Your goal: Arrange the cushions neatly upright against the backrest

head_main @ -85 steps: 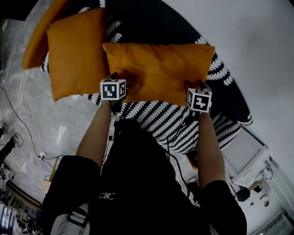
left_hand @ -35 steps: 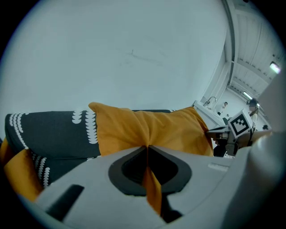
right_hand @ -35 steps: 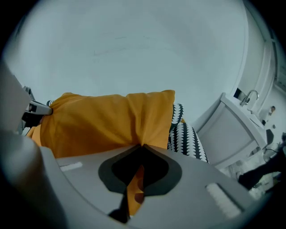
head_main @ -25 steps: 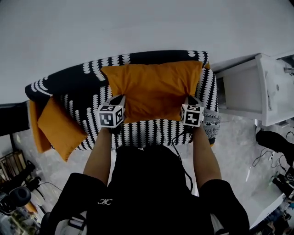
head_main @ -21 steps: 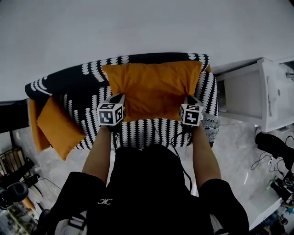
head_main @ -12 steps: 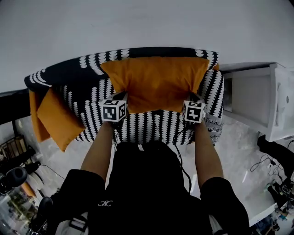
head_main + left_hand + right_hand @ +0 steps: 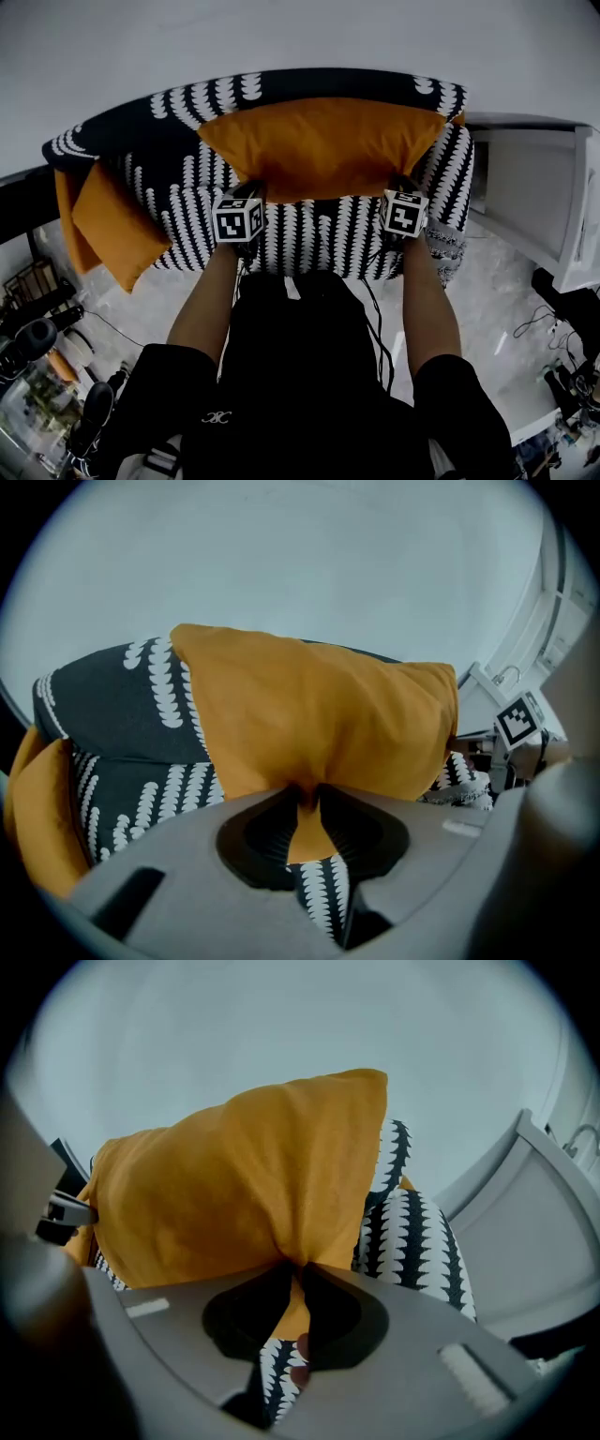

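Orange fabric cushion [image 7: 323, 145], upright against black-and-white patterned sofa backrest [image 7: 178, 122]; lower edge pinched by left gripper [image 7: 309, 797] and right gripper [image 7: 293, 1274], jaws just easing apart

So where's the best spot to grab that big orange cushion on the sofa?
Its bottom edge, near each lower corner, coming from the sofa's front. The big orange cushion is wide and soft and stands against the backrest, so that edge is nearest, and two pinches likely keep it level. The left gripper and right gripper pinch fabric there, though their jaws have just been opening.
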Demonstrator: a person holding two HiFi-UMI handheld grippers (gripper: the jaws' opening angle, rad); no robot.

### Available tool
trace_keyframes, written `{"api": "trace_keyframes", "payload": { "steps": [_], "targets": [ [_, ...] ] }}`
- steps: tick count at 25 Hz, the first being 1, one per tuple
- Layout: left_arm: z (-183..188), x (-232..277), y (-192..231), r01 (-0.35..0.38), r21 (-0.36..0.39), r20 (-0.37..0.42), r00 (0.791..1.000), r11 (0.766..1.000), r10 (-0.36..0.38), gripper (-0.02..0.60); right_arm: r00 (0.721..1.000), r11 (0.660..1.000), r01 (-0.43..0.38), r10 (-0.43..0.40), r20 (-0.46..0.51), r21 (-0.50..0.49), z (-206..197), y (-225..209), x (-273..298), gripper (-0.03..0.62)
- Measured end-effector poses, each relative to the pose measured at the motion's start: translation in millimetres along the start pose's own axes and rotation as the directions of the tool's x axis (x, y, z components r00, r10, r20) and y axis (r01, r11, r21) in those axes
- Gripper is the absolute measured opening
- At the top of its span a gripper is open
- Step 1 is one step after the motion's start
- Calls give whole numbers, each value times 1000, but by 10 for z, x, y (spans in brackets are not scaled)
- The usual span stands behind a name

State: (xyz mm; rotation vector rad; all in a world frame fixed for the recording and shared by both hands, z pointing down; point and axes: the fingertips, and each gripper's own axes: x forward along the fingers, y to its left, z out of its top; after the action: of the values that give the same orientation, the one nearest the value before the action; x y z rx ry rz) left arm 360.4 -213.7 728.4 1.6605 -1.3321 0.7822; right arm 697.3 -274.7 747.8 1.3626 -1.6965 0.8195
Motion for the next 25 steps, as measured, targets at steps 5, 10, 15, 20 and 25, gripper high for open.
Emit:
{"api": "trace_keyframes", "payload": {
  "steps": [5, 10, 15, 20, 25],
  "targets": [
    [-29, -102, -6, -10, -92, 59, 998, 996, 16, 106, 998, 993, 67, -69, 14, 98, -71, -138, -176, 92],
    [108, -267, -182, -37, -35, 94, 995, 999, 40, 42, 991, 982, 98, -110, 69, 161, -18, -161, -547, 8],
    [359, -717, -311, -59, -12, 165, 984, 998, 60, 8, 980, 991, 56, -78, 181, 120, 233, 133, -1056, 8],
    [614, -1118, -617, -52, 72, 256, 966, 996, 32, 8, 955, 995, 25, -53, 291, 97, 557, 332, -1471, 8],
    [739, -1702, -704, -19, 8, 316, 949, 1000, 15, 9, 928, 995, -14, -25, 373, 103, 784, 723, -2027, 8]
  ]
}}
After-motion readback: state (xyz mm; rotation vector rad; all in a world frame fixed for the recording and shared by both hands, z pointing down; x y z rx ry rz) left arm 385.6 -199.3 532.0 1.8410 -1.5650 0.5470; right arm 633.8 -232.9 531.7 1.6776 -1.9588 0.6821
